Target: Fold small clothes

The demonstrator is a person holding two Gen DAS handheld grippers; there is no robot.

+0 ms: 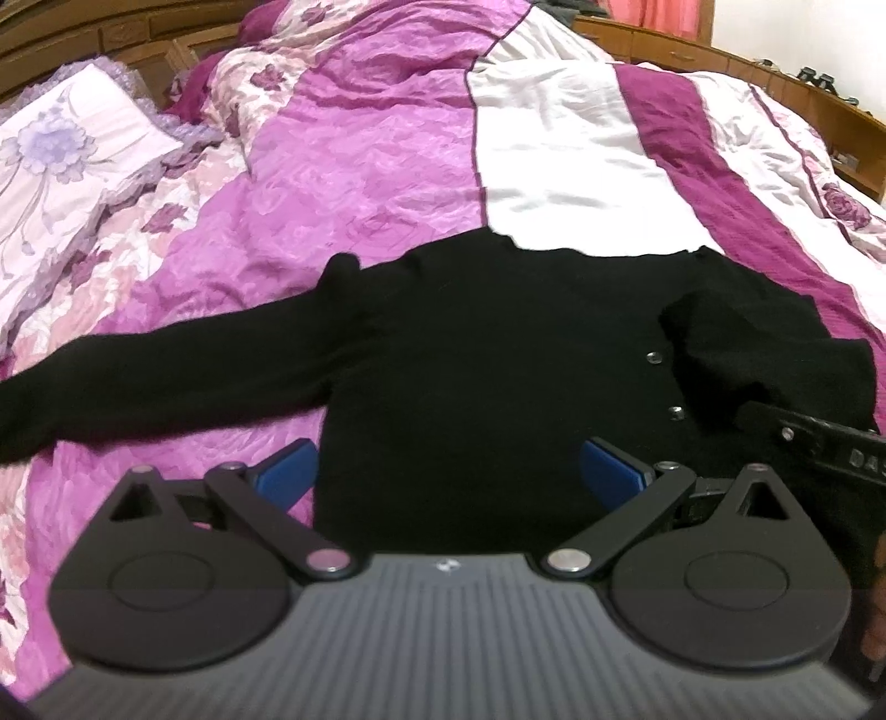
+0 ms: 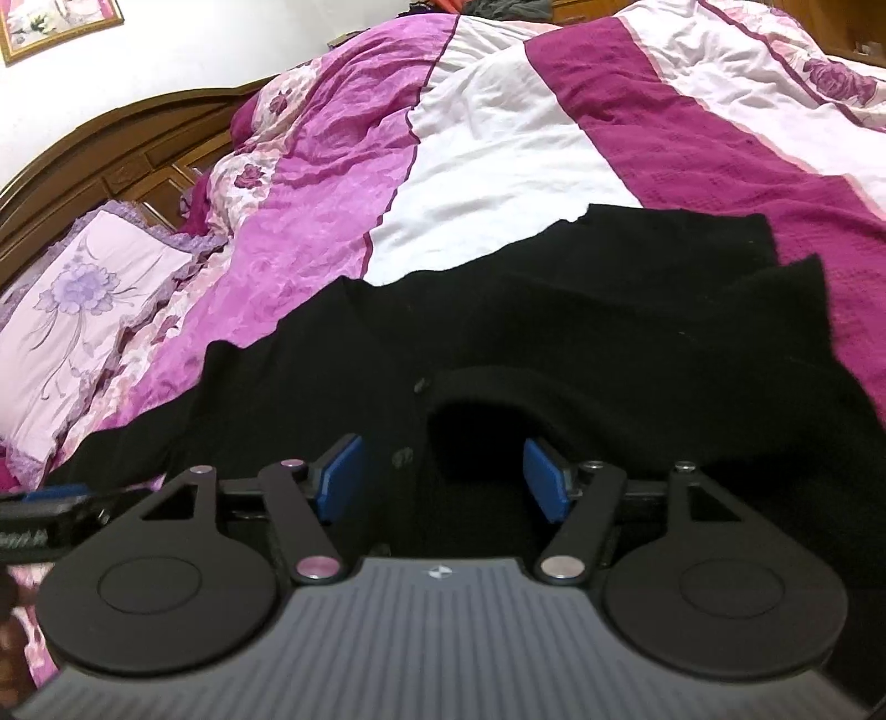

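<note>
Both hand-held grippers tilt downward over a black cardigan spread on a bed. The left hand-held gripper hovers near the garment's near edge with its blue pads spread wide; black knit shows between them, but the pads do not press on it. The right hand-held gripper is also spread, its blue pads standing on either side of the button line and a folded-in sleeve end, gripping nothing.

The cardigan lies flat on the pink, white and magenta quilt, front side up, its body running away from the cameras. One sleeve stretches straight out to the left in the left wrist view, its long axis across the bed. The other sleeve is folded over the body.

The left wrist view alone shows two metal snap buttons and the right hand-held gripper's black finger entering at the right edge. The right wrist view alone shows a framed picture on the wall, while the floral pillow and the wooden headboard appear in both.
</note>
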